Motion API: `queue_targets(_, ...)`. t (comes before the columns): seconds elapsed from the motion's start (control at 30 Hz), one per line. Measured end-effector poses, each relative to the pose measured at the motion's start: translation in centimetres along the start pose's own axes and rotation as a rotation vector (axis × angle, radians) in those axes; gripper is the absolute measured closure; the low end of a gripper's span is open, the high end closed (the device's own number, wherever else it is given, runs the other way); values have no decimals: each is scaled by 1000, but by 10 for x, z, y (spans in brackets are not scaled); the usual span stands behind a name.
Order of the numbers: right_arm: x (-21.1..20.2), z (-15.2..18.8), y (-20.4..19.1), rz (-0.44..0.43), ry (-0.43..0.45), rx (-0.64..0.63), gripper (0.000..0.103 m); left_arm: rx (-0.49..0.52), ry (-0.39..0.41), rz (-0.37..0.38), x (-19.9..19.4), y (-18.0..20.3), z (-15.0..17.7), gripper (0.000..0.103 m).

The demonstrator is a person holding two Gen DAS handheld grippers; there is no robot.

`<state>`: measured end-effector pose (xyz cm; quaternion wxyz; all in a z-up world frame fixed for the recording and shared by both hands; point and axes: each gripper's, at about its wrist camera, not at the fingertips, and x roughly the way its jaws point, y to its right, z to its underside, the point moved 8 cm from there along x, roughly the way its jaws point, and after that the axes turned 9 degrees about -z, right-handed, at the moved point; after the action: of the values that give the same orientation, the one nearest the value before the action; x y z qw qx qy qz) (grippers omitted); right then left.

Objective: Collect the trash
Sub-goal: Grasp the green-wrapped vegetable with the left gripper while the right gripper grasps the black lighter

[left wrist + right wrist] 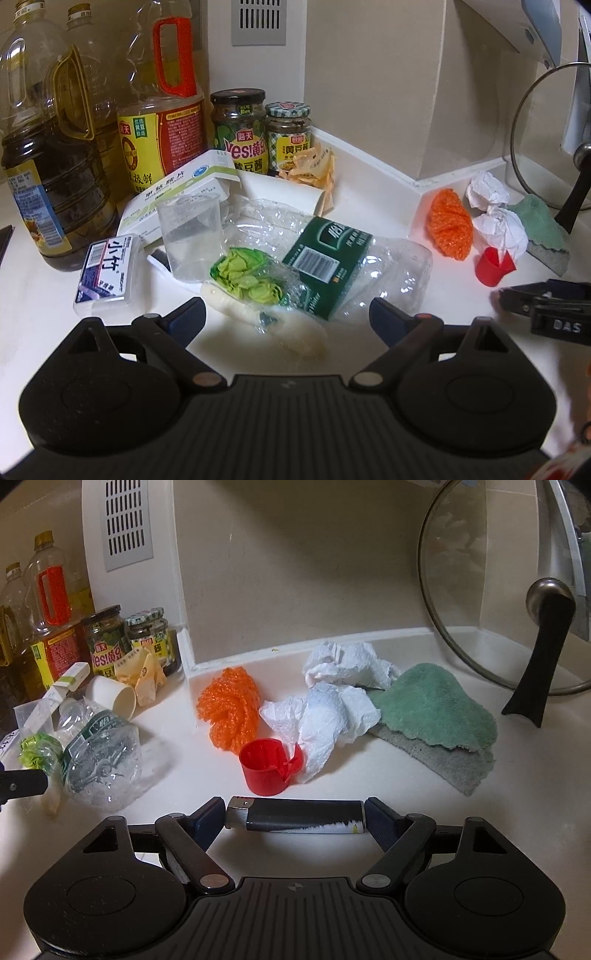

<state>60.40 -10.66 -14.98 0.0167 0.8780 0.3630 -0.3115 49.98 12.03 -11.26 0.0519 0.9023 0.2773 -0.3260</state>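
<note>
the right gripper (294,818) is clamped end to end on a black lighter (295,819), which lies crosswise between its 2 fingers just above the white counter (369,768). taking the red cap (266,771) as landmark: it sits just beyond the lighter, on its side with the open mouth up. the crumpled white paper (325,720) touches it on the right, and the orange mesh scrubber (229,709) lies just behind it to the left. the green cloth (432,705) is farther right of the cap, past the paper, and a glass lid (480,590) leans on the wall behind that.

the left gripper (286,314) hangs with its jaws wide apart and nothing between them, well left of the red cap (493,267). just ahead of it lie a crushed clear bottle (332,266) with a green label, a green wrapper (247,277) and a clear cup (190,236), all left of the cap.
</note>
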Motion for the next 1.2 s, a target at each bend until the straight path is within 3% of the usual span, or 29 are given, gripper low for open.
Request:
queue_targets(0.1, -4, 1, 2, 4, -1, 9, 22, -9, 10, -10, 5, -3, -5, 11)
queue_targets(0.3, -11, 3, 4, 15, -3, 9, 22, -32, 8, -33, 18, -13, -13, 26)
queue_targets(0.43, -12, 3, 7, 23, -5, 18, 22, -25, 8, -42, 22, -16, -14, 54)
queue_targets(0.63, -17, 2, 8, 34, 6, 20, 22, -13, 10, -41, 20, -17, -11, 73)
queue_targets(0.77, -21, 1, 6, 37, 16, 19, 22, -12, 24, -29, 12, -17, -13, 79)
queue_targets(1.2, -64, -3, -24, -1, 72, -9, 22, -45, 66, 62, -55, -13, -9, 80)
